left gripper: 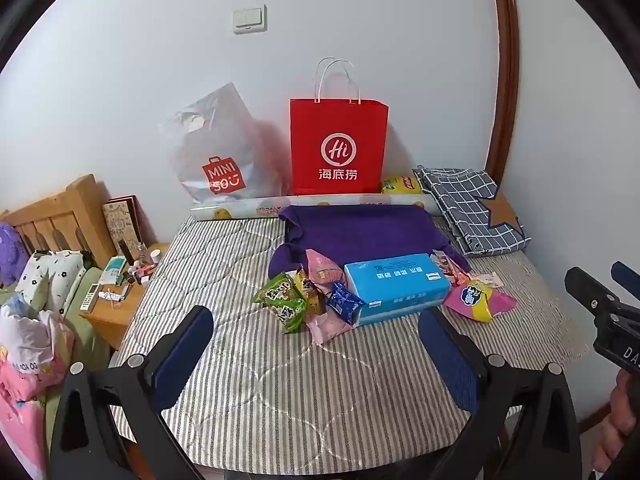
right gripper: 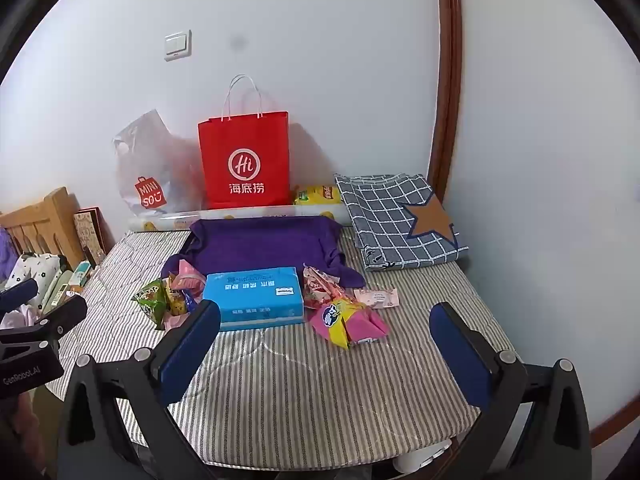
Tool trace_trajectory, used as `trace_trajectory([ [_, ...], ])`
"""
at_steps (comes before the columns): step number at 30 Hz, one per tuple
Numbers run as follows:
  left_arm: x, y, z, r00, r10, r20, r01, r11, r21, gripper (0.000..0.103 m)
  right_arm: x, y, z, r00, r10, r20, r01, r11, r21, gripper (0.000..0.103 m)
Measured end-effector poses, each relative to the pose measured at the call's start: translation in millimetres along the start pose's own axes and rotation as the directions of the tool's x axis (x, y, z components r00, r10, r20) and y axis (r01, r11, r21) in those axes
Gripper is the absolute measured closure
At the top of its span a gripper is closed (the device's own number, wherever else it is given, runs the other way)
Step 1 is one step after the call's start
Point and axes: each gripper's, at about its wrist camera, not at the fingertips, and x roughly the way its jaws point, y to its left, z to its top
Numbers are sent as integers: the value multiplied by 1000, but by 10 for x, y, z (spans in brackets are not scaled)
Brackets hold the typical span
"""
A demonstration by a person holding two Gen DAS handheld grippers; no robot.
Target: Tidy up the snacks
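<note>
Both grippers hang wide open and empty above the near end of the grey-striped quilted table cover (left gripper: 240, 380), neither touching anything. Seen from the left wrist, the left gripper (left gripper: 320, 344) frames bare cloth, and straight ahead at twelve o'clock lies the first heap of snacks: a green crinkly foil packet (left gripper: 280, 300), a small dark-blue foil packet (left gripper: 343, 301) and pink wrappers, pressed against the left end of the light-blue soft tissue pack (left gripper: 396, 288). At two o'clock a pink-and-yellow plastic snack bag (left gripper: 478, 300) lies on the pack's far side, and the right gripper's black body pokes in at three o'clock. Behind it all a folded purple cloth (left gripper: 360, 228) lies flat, with the tall red paper carrier bag (left gripper: 338, 148) standing against the wall at twelve o'clock. From the right wrist, the right gripper (right gripper: 326, 340) points at the tissue pack (right gripper: 256, 296), the pink-and-yellow bag (right gripper: 344, 320) just past twelve o'clock, the green packet (right gripper: 154, 300) at ten, the red bag (right gripper: 245, 160) upright beyond. No snack is lifted yet, so the sorting seems hardly begun. Whichever place is meant for them, I would take the loose outer packets first, each hand on its own side, pinching a packet across its flat middle rather than a slippery sealed edge, and lifting clear of the neighbours so the heap does not scatter.
</note>
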Motion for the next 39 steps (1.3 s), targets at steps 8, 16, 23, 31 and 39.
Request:
trace_trajectory([
  [8,-4,124,23,1000,-10,8,10,1000,-27,0,-23,-14,14,1000,-5,9,5,1000,0,0],
  [16,-56,61,48,1000,-3,21,3,1000,-21,0,-48,-45,29,1000,-3,16,2,1000,22,0],
  [23,-69,72,53,1000,-2,22,3,1000,-21,0,-62,-39,15,1000,-1,19,0,1000,22,0],
  [31,-76,82,65,1000,-4,24,4,1000,-21,0,-52,-51,12,1000,4,18,-4,1000,26,0],
  [39,-81,77,61,1000,0,27,1,1000,-21,0,-56,-40,15,1000,6,17,-6,1000,25,0],
])
